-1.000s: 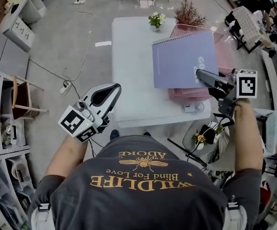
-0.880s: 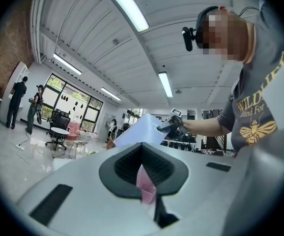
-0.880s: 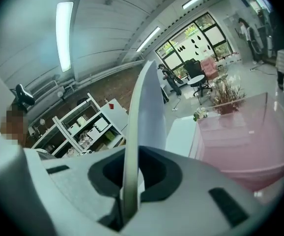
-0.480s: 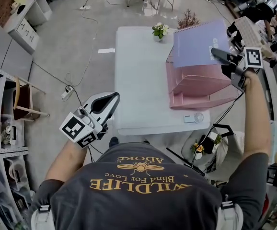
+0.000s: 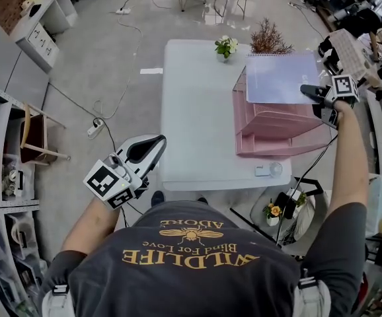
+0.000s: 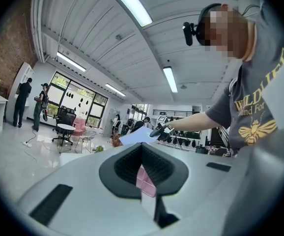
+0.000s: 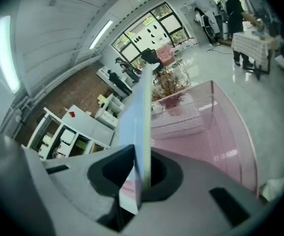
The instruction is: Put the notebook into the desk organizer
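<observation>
Swinging outward and lower since a second ago, the right gripper [image 5: 307, 90] is clamping the lavender spiral-bound notebook [image 5: 277, 78] above the pink mesh desk organizer [image 5: 277, 137]; the left gripper [image 5: 158, 141] is idling closed, empty. Tilting risks snagging a corner on the rim.

This is an open-plan office or lab workspace, shown by long ceiling strip lights [image 6: 132, 6], tall black-framed windows [image 6: 75, 95], swivel office chairs [image 6: 66, 116], white open shelving [image 7: 66, 136] below a brick wall [image 7: 80, 90], and a power strip [image 5: 93, 129] on the polished grey floor [image 5: 92, 51] beside a white table [image 5: 194, 111].
</observation>
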{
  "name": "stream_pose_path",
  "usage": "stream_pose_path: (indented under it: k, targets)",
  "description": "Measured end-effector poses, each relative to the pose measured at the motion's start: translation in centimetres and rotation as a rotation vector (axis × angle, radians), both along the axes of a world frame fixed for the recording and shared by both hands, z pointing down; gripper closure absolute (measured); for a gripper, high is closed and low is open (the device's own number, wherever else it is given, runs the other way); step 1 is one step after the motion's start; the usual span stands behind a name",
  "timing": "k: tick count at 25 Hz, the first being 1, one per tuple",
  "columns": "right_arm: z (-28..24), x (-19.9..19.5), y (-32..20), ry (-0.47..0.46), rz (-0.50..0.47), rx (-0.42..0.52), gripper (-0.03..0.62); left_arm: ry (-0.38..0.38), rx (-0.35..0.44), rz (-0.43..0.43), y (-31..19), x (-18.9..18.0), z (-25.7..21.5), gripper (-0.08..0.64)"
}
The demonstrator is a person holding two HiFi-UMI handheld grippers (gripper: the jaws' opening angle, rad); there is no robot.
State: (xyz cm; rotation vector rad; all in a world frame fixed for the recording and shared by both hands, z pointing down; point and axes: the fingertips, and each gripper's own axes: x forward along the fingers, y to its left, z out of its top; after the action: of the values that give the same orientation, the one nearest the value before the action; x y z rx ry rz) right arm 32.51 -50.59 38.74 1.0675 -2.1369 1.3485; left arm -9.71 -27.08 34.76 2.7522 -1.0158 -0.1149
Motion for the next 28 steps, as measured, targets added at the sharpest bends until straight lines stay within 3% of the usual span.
stream_pose_path:
  k: [4,7,11,14,17,20,23,28]
  targets:
    - [3.6,2.4,0.8,0.138,0.061,-0.111,0.538,-0.012,-0.013,0.000,0.3,-0.1,0.2,0.558]
    - [5.0,4.7,0.7,0.275,0.107,-0.140,0.526,-0.014,-0.021,-0.002,0.4,-0.1,0.4,0.558]
    - [6.0,7.7,0.3,0.525,0.128,-0.128,0.491,-0.014,-0.029,0.001,0.4,0.2,0.7,0.558]
    - [6.2,8.7,0.1,0.650,0.127,-0.099,0.452,-0.013,-0.029,0.009,0.5,0.6,0.8,0.558]
    - [5.7,10.3,-0.2,0.847,0.110,-0.042,0.321,-0.011,-0.028,0.014,0.7,0.9,0.8,0.558]
    - [4.5,11.7,-0.3,1.030,0.076,0.028,0.269,-0.009,-0.031,0.019,0.9,1.0,0.9,0.558]
    - [3.0,11.5,-0.7,1.032,0.064,0.096,0.227,-0.008,-0.032,0.021,1.0,1.0,0.8,0.558]
    - [-1.6,8.9,-1.5,0.845,0.129,0.309,0.224,-0.005,-0.020,0.010,0.7,0.8,0.4,0.558]
